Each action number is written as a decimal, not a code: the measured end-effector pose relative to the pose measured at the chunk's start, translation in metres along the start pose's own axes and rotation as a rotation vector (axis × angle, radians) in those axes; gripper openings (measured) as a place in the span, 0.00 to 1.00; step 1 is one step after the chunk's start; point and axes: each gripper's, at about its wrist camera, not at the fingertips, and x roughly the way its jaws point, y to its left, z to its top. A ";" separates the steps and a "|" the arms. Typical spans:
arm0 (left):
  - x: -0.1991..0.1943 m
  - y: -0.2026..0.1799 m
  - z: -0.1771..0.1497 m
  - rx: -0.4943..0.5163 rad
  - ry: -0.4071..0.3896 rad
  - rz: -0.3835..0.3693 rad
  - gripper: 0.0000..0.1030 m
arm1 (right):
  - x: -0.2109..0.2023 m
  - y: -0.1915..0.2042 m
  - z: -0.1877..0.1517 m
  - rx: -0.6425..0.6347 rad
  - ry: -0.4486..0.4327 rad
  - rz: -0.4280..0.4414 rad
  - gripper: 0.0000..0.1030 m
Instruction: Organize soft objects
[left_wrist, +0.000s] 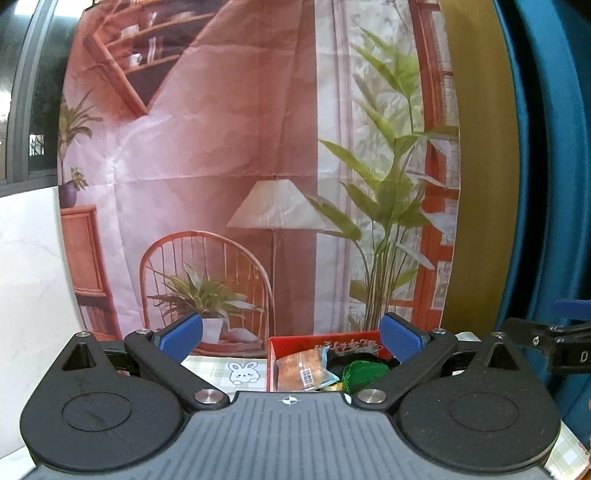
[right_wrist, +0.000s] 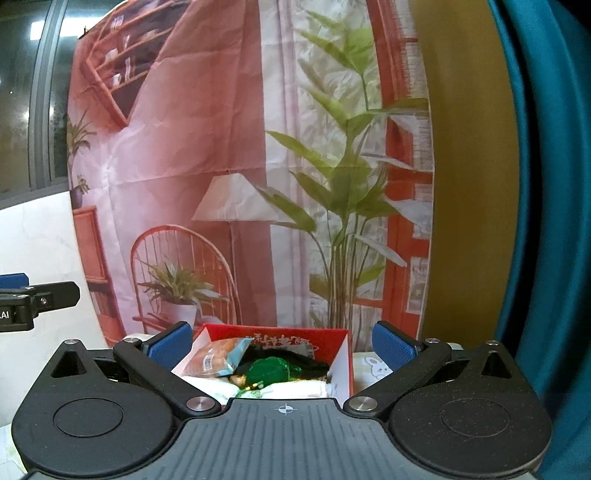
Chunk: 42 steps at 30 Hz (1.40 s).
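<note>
Snack packet (right_wrist: 218, 360) against red box (right_wrist: 343, 365) left wall; left tool (left_wrist: 291, 338), right tool (right_wrist: 282, 341) spread wide, empty.

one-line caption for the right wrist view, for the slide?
Open right tongs hover empty before a red box holding a wrapped bread packet and green bundle, printed backdrop behind.

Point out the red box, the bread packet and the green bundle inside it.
red box (right_wrist: 295, 338), right wrist view, on its inner back wall.
bread packet (right_wrist: 212, 360), right wrist view, on the middle of the wrapper.
green bundle (right_wrist: 267, 371), right wrist view, on its shiny green top.
</note>
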 end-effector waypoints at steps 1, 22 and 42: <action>-0.004 -0.001 -0.001 0.003 -0.002 0.004 1.00 | -0.005 0.000 -0.001 0.003 -0.006 -0.003 1.00; -0.026 0.003 -0.011 0.000 -0.024 0.049 1.00 | -0.042 0.009 -0.007 -0.012 -0.013 0.003 1.00; -0.028 0.002 -0.016 -0.014 -0.008 0.042 1.00 | -0.039 0.007 -0.008 -0.019 -0.002 0.004 1.00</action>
